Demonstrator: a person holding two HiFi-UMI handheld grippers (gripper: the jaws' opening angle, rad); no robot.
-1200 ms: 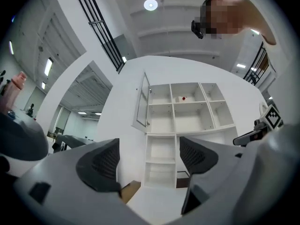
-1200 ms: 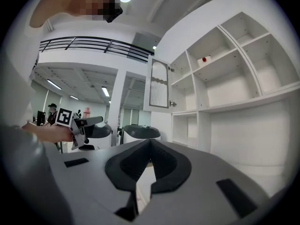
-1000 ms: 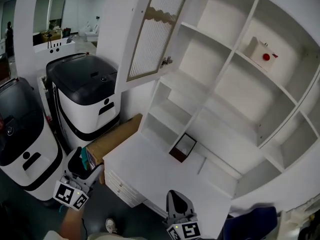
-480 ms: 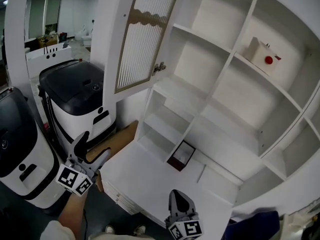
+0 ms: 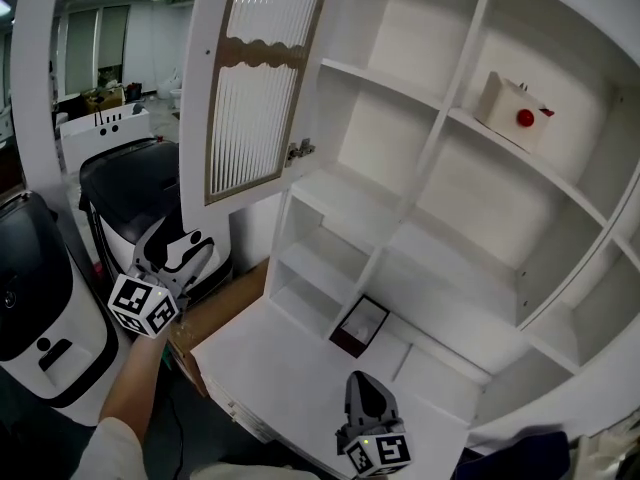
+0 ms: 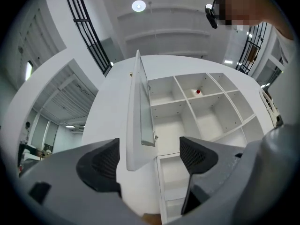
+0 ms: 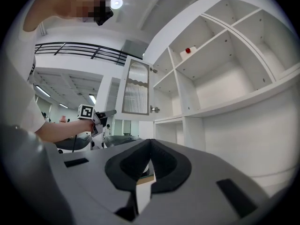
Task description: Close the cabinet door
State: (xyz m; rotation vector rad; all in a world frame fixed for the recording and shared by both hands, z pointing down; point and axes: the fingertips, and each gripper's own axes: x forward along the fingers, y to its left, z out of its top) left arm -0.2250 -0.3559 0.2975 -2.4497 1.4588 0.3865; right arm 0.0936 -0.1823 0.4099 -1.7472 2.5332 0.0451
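The cabinet door (image 5: 255, 88) stands swung open to the left, a white frame around ribbed glass, hinged on the white shelf cabinet (image 5: 420, 158). My left gripper (image 5: 178, 246) is open and empty, just below and left of the door's lower edge. In the left gripper view the door (image 6: 139, 111) shows edge-on between the spread fingers (image 6: 101, 165). My right gripper (image 5: 368, 393) is low over the white desk, shut on nothing. The right gripper view shows the door (image 7: 137, 93) and the left gripper (image 7: 96, 117) beyond its own shut jaws (image 7: 150, 146).
A white box with a red button (image 5: 512, 110) sits on an upper shelf. A small dark open box (image 5: 358, 325) lies on the lowest shelf. Black-and-white machines (image 5: 40, 298) stand at the left, with a cardboard box (image 5: 215, 313) beside the white desk (image 5: 290, 368).
My left gripper has risen from beside the desk up toward the door's lower edge. The right gripper has stayed low over the desk.
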